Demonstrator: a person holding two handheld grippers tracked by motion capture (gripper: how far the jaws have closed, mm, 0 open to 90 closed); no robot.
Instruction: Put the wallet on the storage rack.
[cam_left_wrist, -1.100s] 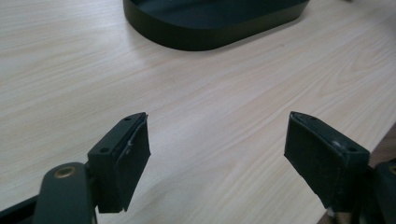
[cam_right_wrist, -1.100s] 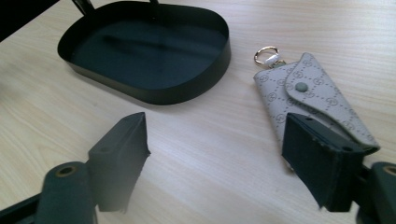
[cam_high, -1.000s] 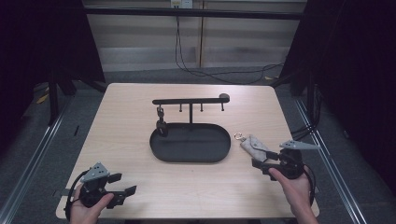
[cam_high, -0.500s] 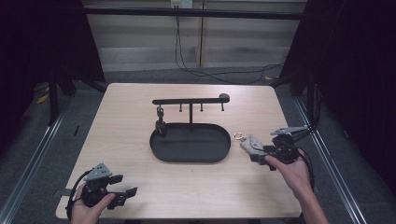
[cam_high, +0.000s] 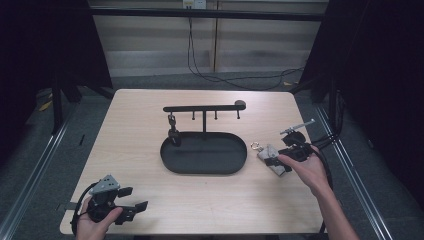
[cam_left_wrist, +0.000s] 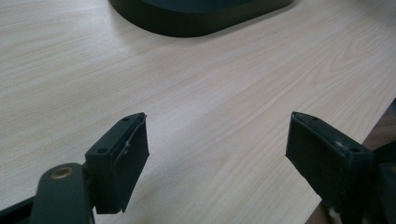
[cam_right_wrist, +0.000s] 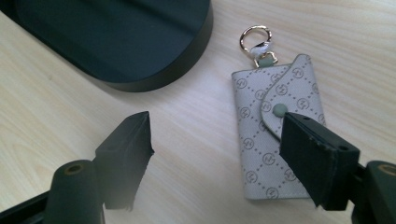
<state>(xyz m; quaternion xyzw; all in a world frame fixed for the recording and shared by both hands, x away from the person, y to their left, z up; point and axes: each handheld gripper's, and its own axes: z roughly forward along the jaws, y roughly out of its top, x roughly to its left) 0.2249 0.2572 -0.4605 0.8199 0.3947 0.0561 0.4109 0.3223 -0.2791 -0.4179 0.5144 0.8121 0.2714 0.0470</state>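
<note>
We see a small grey key pouch (cam_right_wrist: 275, 140) with a patterned surface, a snap flap and a gold ring (cam_right_wrist: 254, 38) at its far end, lying flat on the light wood table (cam_high: 135, 130). It sits directly ahead of our right gripper (cam_right_wrist: 224, 154), offset toward that claw's right jaw: in the right gripper view that jaw overlaps the pouch's near right edge, while the left jaw stands over bare wood well clear of it. The jaws are spread wide apart and clamp nothing. From the high view the right gripper (cam_high: 280, 157) hovers at the pouch (cam_high: 270, 156), our hand (cam_high: 307, 170) behind it.

Beyond the left jaw of this claw, up and away, lies the black oval tray (cam_right_wrist: 116, 42), its rim just beside the pouch without touching it. In the high view the tray (cam_high: 203, 152) carries a black rack (cam_high: 205, 108) with a horizontal bar and short pegs; a small dark item (cam_high: 172, 131) hangs under the bar's left end, too small for us to tell what it is.

Our left gripper (cam_high: 120, 202) rests near the table's near left corner, well apart from the pouch. In the left gripper view its jaws (cam_left_wrist: 219, 158) are likewise wide apart over bare wood, with the tray's edge (cam_left_wrist: 196, 21) far ahead of them.
</note>
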